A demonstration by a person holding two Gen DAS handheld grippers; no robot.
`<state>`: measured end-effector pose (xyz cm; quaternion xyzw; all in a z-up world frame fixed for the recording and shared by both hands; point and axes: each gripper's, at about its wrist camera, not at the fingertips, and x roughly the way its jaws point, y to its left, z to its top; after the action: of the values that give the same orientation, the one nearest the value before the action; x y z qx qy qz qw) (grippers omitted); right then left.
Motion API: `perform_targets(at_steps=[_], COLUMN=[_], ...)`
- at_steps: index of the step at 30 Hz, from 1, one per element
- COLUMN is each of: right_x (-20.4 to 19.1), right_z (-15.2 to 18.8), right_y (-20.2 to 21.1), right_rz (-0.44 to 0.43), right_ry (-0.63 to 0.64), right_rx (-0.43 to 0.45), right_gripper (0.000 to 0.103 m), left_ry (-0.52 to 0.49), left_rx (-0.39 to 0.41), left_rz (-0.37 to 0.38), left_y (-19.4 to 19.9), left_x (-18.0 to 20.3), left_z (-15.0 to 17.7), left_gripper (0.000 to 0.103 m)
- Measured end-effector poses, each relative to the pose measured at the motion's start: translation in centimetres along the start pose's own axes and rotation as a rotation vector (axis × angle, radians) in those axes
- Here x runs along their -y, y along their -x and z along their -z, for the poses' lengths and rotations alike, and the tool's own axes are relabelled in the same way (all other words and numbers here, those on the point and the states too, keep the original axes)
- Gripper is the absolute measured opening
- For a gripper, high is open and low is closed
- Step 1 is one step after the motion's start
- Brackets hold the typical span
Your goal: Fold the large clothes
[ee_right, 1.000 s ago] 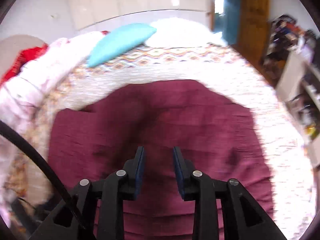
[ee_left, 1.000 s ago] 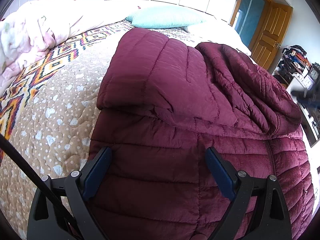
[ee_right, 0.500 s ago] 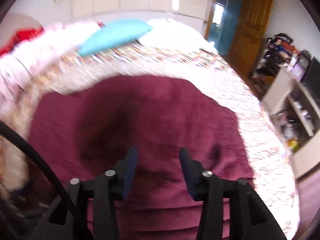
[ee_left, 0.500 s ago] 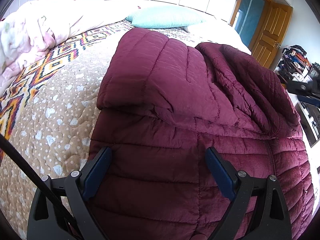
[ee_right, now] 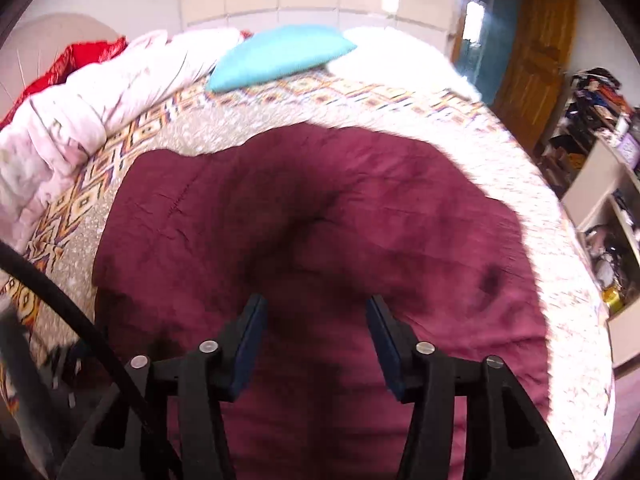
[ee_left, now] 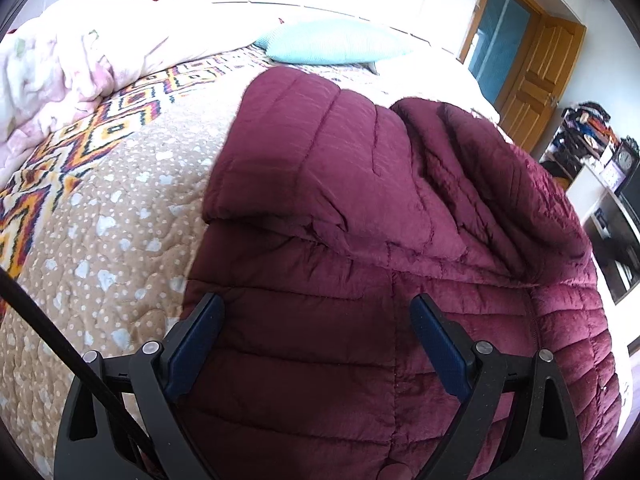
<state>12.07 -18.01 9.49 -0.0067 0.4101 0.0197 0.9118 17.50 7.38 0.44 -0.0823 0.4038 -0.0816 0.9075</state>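
Right tool (ee_right: 315, 340) jaws just spread, empty above maroon puffer jacket (ee_right: 320, 220); left tool (ee_left: 316, 344) apart, w/ nothing gripped.

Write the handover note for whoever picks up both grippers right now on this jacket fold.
Left gripper: open wide, over the near part of the maroon puffer jacket, holding nothing.
Right gripper: open, its jaws have just been opening; nothing is clamped between them, jacket fabric lies below.
Jacket: on the patterned bedspread, with one quilted panel already folded over the body and a rumpled fold running along its right side.
Done: first fold-over.
Left: likely smooth the rumpled side, then fold the rest into a compact stack.
Nearby: turquoise pillow and pale duvet at the far end of the bed.
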Motion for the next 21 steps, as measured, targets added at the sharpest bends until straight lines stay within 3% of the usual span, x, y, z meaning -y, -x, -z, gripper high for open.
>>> perform_targets(at_steps=[5, 9, 14, 21], right_x=[2.1, 3.0, 4.1, 4.7], right_z=[6.9, 11.8, 15.0, 18.1], right_y=[5.4, 8.1, 9.3, 10.8], right_rz=[0.1, 0.163, 0.126, 0.075], right_ry=[0.021, 0.056, -0.002, -0.075], right_rx=[0.035, 0.061, 0.102, 0.163], right_gripper=[0.067, 0.068, 0.076, 0.076], left_ry=[0.047, 0.023, -0.031, -0.068], left_rx=[0.101, 0.121, 0.13, 0.253], left_rz=[-0.024, -0.054, -0.068, -0.064], left_y=[3.2, 6.8, 13.1, 21.3], left_x=[-0.6, 0.3, 2.8, 7.3], left_z=[0.7, 1.8, 4.7, 7.9], left_gripper=[0.093, 0.093, 0.093, 0.093])
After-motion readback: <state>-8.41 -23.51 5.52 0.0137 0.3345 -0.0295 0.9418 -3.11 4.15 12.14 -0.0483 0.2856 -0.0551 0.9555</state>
